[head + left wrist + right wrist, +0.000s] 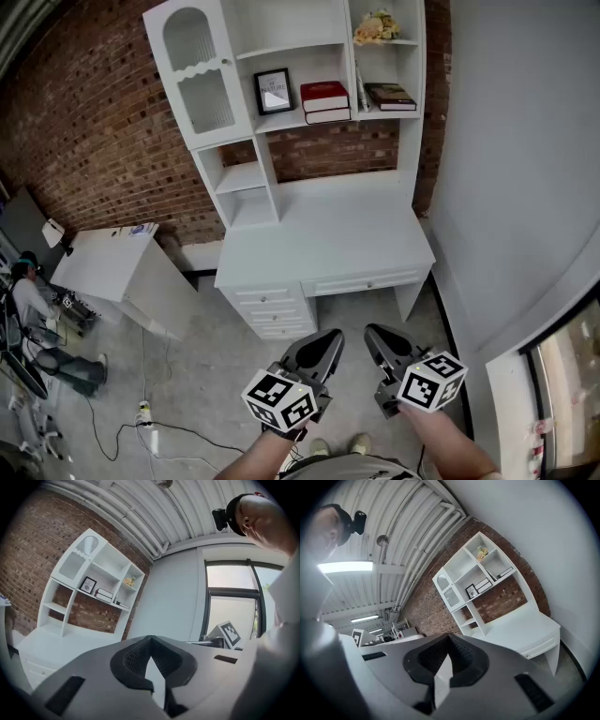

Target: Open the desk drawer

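Overhead, my left gripper [323,339] and right gripper [380,337] hang well short of the white desk [328,239], whose wide knobbed drawer [366,281] sits closed. Left gripper view: jaws together, holding nothing. Right gripper view: likewise; idle, I judge, pending approach.

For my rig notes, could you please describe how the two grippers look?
Both the left gripper and right gripper have grey, tapering bodies with black textured pads at the tips. Each carries a white cube printed with black square markers.
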Available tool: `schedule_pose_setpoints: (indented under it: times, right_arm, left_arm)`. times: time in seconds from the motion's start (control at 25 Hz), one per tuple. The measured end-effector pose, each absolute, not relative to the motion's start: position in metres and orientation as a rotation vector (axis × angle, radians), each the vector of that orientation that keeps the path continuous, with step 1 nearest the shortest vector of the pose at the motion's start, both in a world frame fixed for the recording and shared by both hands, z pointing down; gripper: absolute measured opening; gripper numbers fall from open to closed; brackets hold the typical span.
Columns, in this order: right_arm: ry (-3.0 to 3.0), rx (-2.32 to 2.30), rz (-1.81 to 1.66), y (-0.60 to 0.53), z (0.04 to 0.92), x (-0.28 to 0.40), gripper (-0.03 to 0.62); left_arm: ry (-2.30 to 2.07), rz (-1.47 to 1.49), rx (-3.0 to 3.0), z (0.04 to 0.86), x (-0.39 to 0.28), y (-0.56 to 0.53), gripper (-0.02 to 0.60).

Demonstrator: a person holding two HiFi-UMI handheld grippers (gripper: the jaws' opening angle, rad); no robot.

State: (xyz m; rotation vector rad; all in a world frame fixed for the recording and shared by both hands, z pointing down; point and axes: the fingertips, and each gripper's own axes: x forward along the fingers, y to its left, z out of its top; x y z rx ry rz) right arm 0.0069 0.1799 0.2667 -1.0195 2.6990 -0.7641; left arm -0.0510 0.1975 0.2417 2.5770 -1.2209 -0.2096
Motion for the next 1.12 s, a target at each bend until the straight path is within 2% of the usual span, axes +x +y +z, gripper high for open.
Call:
schedule_pose_setpoints:
  times: [0.48,0.68,0.88,1.12]
  right_arm:
    - [2.698,-0.974,-0.789,0.187,0.268,0.019,0.017]
    - [2.637,-1.0,-0.788,0.176,0.264,0.048,0.018]
    - [2.593,-1.067,-0.822,0.166,0.286,0.073,0.018]
    - [2.607,-1.065,-0.854,0.159,0.3,0.07,0.018]
  left_arm:
    - [-1.232,-0.195,2.565,0.246,-0.037,0.202,0.012]
    - [-1.288,-0.189,2.542,0.247,-0.041,0.197,0.012]
    - [-1.348,-0.162,2.51,0.263,-0.046,0.196,0.012]
    - [-1.362,-0.13,2.497,0.278,-0.046,0.189,0.012]
